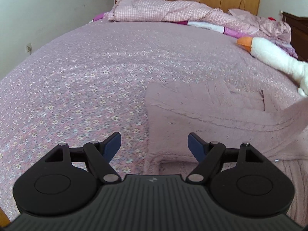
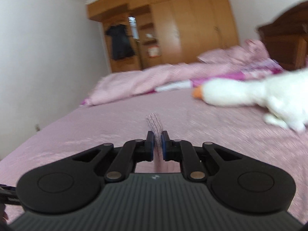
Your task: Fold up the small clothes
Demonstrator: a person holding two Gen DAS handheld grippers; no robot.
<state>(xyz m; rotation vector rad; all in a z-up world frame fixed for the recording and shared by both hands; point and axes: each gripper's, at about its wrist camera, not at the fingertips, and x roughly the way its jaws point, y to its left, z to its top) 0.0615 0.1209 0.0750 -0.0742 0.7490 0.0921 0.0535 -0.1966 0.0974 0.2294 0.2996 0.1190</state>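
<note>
My right claw (image 2: 158,141) is clamped tight on a narrow strip of the pink knit garment (image 2: 154,122); the strip stands up between the blue pads and trails down behind them. The hold takes in little cloth, so I judge that a sharp pull could slip the edge free and drop the fold halfway.

My left claw (image 1: 154,144) stands wide apart and holds nothing. It hovers over the near edge of the garment (image 1: 207,111), which lies flat on the floral bedspread (image 1: 80,80), one flap raised at the right of the left view. Nothing pins the body, so the whole piece may drag across the bed instead of folding.

The white plush goose (image 2: 250,94) lies near the garment's far side; a wide sweep could catch it. The right view is blurred, so the cloth's lie there is uncertain.
</note>
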